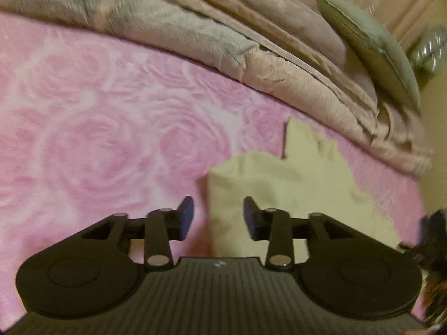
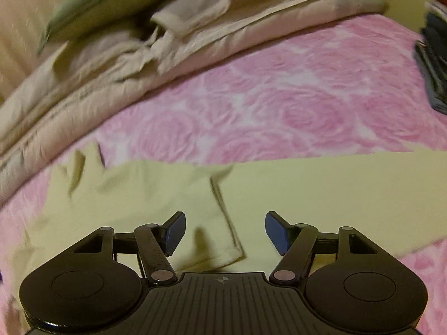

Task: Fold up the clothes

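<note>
Both tools gape with nothing between their pads: left tool (image 1: pixel 218 217), right tool (image 2: pixel 225 233). The pale yellow garment (image 2: pixel 307 195) lies flat on the pink rose bedspread (image 2: pixel 279 106) at lower frame; beige bedding (image 2: pixel 195 36) and a green pillow (image 1: pixel 385 50) are heaped along the top, dark folded clothes (image 2: pixel 434 64) at right. No writing readable.

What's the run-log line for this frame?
left tongs: open, empty | right tongs: open, empty | pale yellow garment: flat on pink rose bedspread, partly folded | beige quilt: behind

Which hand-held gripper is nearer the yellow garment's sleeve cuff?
Right. The right hand-held gripper hovers directly over the cuff; the left hand-held gripper sits at the garment's edge.
</note>
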`<control>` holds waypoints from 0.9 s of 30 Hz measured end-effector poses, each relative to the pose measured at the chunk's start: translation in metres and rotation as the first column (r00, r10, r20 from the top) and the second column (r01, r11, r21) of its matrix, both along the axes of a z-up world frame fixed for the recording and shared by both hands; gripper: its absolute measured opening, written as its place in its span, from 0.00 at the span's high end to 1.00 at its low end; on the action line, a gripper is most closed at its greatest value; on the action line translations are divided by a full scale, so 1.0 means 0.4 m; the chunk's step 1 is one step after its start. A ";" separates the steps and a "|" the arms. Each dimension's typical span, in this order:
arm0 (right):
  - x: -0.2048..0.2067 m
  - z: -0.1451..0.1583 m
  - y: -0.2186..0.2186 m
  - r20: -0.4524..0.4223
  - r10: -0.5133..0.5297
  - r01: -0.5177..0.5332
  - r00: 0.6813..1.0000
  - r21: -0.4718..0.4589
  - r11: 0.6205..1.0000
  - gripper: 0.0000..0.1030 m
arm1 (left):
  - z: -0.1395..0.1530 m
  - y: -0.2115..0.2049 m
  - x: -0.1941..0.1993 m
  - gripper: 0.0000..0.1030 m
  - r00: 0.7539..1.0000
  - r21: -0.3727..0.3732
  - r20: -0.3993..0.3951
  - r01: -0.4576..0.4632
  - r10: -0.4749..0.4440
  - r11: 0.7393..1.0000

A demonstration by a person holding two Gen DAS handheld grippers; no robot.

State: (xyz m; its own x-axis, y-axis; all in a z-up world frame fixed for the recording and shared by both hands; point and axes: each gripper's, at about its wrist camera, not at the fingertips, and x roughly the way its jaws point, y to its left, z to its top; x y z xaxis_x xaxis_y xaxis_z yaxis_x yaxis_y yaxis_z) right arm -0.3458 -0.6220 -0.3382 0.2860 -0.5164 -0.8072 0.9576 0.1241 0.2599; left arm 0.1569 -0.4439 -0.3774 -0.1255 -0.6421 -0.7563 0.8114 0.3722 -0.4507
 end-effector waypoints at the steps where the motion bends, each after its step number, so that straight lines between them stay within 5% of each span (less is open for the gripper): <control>1: 0.009 -0.006 -0.003 -0.008 0.013 -0.013 1.000 0.002 1.000 0.34 | -0.017 -0.017 0.005 0.61 1.000 0.010 -0.006 -0.010 0.010 1.000; 3: 0.021 -0.023 -0.008 -0.018 0.029 -0.029 0.999 0.010 1.000 0.34 | -0.052 -0.049 0.014 0.65 0.999 0.031 -0.020 -0.026 0.027 0.999; 5: 0.030 -0.040 -0.011 -0.029 0.049 -0.048 0.998 0.018 0.999 0.35 | -0.080 -0.067 0.021 0.99 0.999 0.039 -0.047 -0.005 0.007 0.999; 7: 0.042 -0.051 -0.010 -0.059 0.077 -0.077 0.995 0.017 0.997 0.42 | -0.080 -0.073 0.019 0.99 1.000 0.027 -0.024 0.008 -0.007 1.000; 10: 0.060 -0.067 -0.014 -0.141 0.114 -0.116 0.983 -0.009 0.993 0.47 | -0.069 -0.085 0.002 0.98 0.991 0.031 0.128 0.038 -0.042 0.999; 12: 0.067 -0.071 -0.013 -0.176 0.116 -0.123 0.978 -0.031 0.992 0.47 | -0.068 -0.098 -0.040 0.95 0.950 0.067 0.286 0.110 -0.125 0.992; 14: 0.073 -0.067 -0.009 -0.203 0.110 -0.124 0.973 -0.061 0.990 0.47 | -0.058 -0.103 -0.098 0.92 0.872 0.106 0.442 0.182 -0.211 0.977; 16: 0.066 -0.045 0.007 -0.202 0.093 -0.116 0.975 -0.109 0.987 0.46 | -0.033 -0.092 -0.128 0.92 0.834 0.121 0.515 0.158 -0.198 0.980; 19: 0.041 0.000 0.040 -0.168 0.061 -0.090 0.984 -0.174 0.981 0.47 | 0.028 -0.043 -0.129 0.94 0.877 0.048 0.476 0.042 -0.060 0.998; 21: 0.017 0.014 0.063 -0.113 0.047 -0.066 0.993 -0.167 0.984 0.47 | 0.060 -0.009 -0.153 0.94 0.917 -0.003 0.392 0.080 -0.072 0.997; 24: -0.009 -0.013 0.078 0.002 0.073 -0.072 0.997 -0.085 0.994 0.47 | 0.034 0.001 -0.226 0.91 0.900 0.090 0.349 0.245 -0.261 0.965; 27: -0.016 -0.059 0.064 -0.012 0.075 -0.075 0.997 -0.017 0.997 0.47 | -0.030 0.003 -0.253 0.93 0.889 0.209 0.352 0.231 -0.293 0.950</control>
